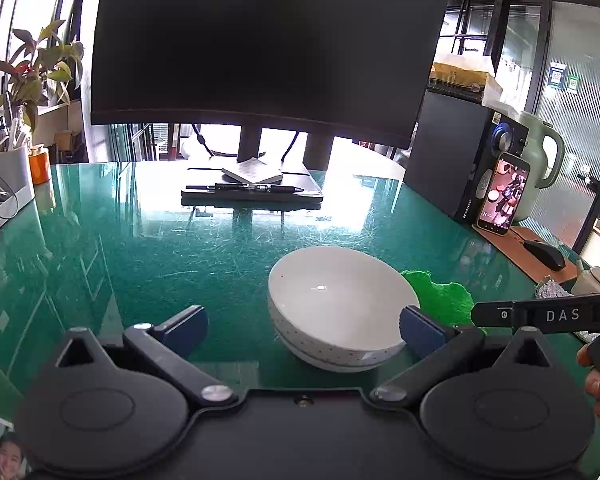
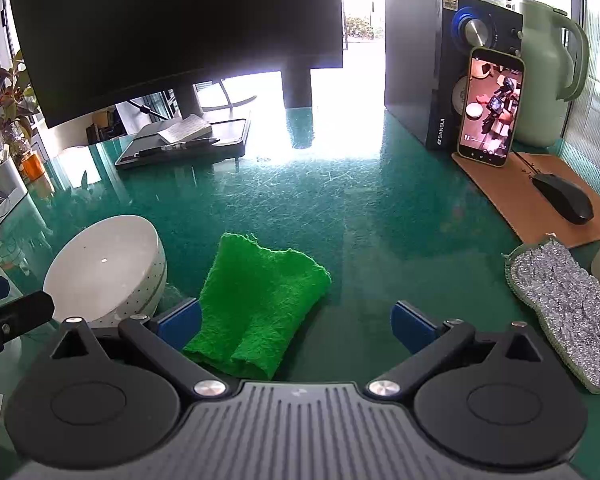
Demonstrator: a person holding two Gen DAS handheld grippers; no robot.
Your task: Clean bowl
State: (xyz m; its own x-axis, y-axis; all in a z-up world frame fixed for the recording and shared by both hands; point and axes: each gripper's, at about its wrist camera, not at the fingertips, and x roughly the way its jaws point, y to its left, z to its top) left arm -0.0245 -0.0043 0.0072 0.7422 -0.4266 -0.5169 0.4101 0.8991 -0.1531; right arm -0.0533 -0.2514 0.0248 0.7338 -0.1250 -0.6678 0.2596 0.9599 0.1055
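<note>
The left gripper (image 1: 302, 330) hangs low over the green table (image 1: 148, 240) with its jaws spread wide and nothing between them; the white bowl (image 1: 340, 308) sits upright just ahead, nearer the right-hand finger (image 1: 422, 330) than the left one, though whether that finger touches the bowl's side cannot be told. The right gripper (image 2: 296, 324) is likewise wide apart and empty, hovering over the near edge of a crumpled green cloth (image 2: 260, 300), which lies closer to its left-hand finger (image 2: 180, 322). The bowl stands to the left of that cloth, just beside it. To the right of the right gripper lies a silvery scouring pad (image 2: 564, 304). Farther ahead are a mouse (image 2: 564, 196) on a brown mat (image 2: 500, 188), a phone (image 2: 490, 106) propped against a speaker (image 2: 416, 56), and a dark monitor (image 2: 172, 24).
</note>
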